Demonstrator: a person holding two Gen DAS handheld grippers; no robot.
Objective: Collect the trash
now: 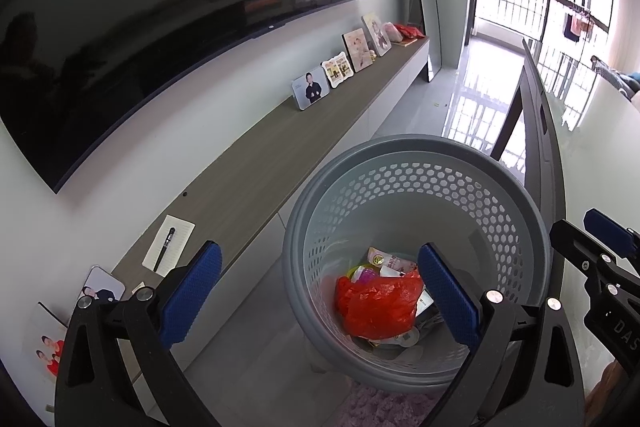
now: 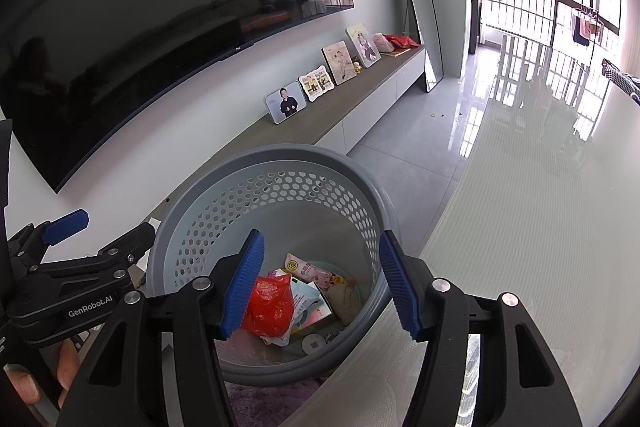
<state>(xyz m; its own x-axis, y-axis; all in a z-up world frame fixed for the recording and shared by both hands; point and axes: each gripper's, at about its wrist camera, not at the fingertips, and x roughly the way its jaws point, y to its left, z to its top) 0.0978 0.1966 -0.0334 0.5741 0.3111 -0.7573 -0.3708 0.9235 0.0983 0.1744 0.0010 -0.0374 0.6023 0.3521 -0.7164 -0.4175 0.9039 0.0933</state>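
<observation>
A grey perforated trash basket [image 1: 416, 151] stands on the floor beside a glass table; it also shows in the right wrist view [image 2: 280, 155]. Inside lie a crumpled red plastic bag [image 1: 380, 303], also visible in the right wrist view [image 2: 268, 307], and several wrappers [image 2: 316, 287]. My left gripper [image 1: 320, 291] is open and empty above the basket's left rim. My right gripper [image 2: 324, 283] is open and empty over the basket's mouth. The right gripper shows at the right edge of the left wrist view [image 1: 600, 247], and the left gripper at the left of the right wrist view [image 2: 80, 247].
A long TV cabinet [image 1: 280, 155] runs along the wall with photo frames [image 1: 310, 93], a notepad with a pen [image 1: 168, 245] and a large TV [image 1: 140, 27] above. A glass table [image 2: 540, 207] lies to the right. A purple rug [image 1: 380, 407] lies under the basket.
</observation>
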